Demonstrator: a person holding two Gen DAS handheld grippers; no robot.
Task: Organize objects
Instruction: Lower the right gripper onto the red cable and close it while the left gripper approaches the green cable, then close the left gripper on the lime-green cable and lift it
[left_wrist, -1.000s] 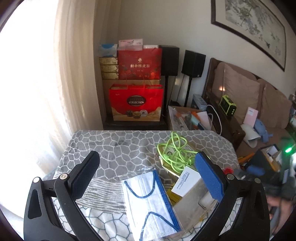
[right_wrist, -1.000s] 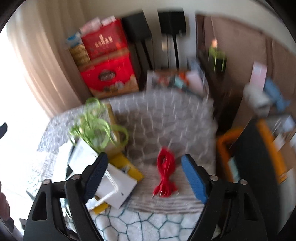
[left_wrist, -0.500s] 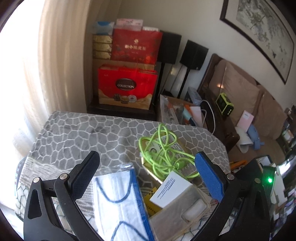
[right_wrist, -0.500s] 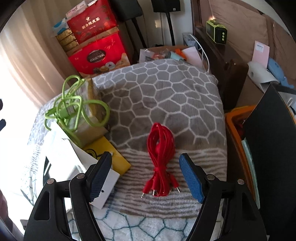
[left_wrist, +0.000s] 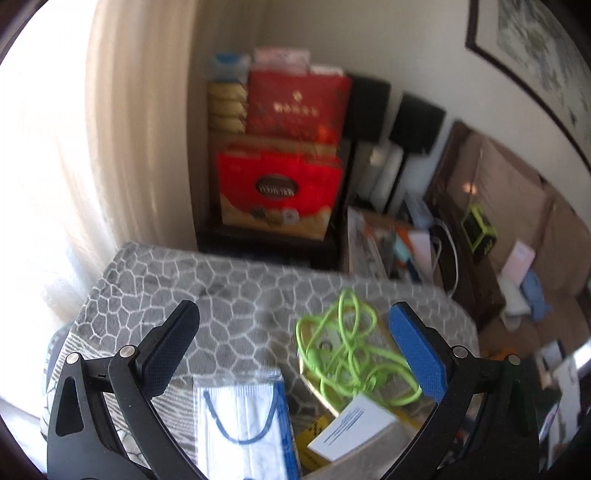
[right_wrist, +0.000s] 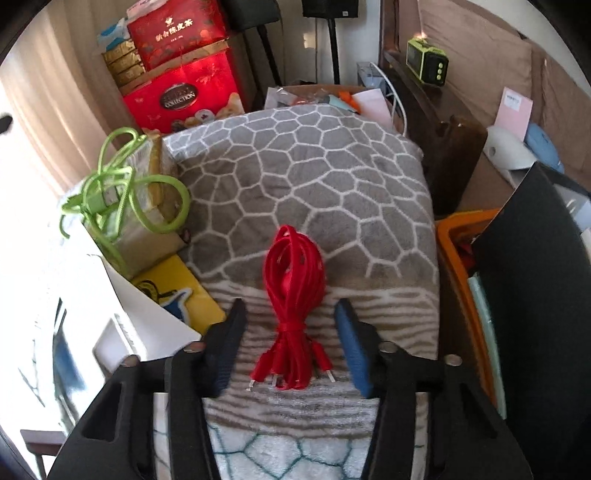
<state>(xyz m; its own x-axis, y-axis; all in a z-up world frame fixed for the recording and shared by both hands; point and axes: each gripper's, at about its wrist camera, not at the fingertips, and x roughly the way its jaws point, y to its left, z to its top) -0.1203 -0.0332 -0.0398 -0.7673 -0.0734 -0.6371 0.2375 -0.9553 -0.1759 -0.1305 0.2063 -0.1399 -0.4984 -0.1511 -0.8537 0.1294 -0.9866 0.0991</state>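
R gripper (right_wrist: 290, 350) points steeply down over the grey patterned blanket (right_wrist: 332, 177); jaws closing, w/ the tied end of the red cable bundle (right_wrist: 293, 280) between them, pads not yet touching it, gap on both sides. Bundle lies flat on the blanket, looped end away from the gripper, plugs toward it. L gripper (left_wrist: 295, 354) is wide open, nothing held, above the blanket's other side. Below it: a bagged face mask (left_wrist: 243, 424), a white box (left_wrist: 352, 424) and a tangled green cable (left_wrist: 347, 354) lying on a flat gold-edged box (left_wrist: 321, 393). Yellow card (right_wrist: 177, 291) sits left of the red bundle, near but apart. L view slightly blurred.
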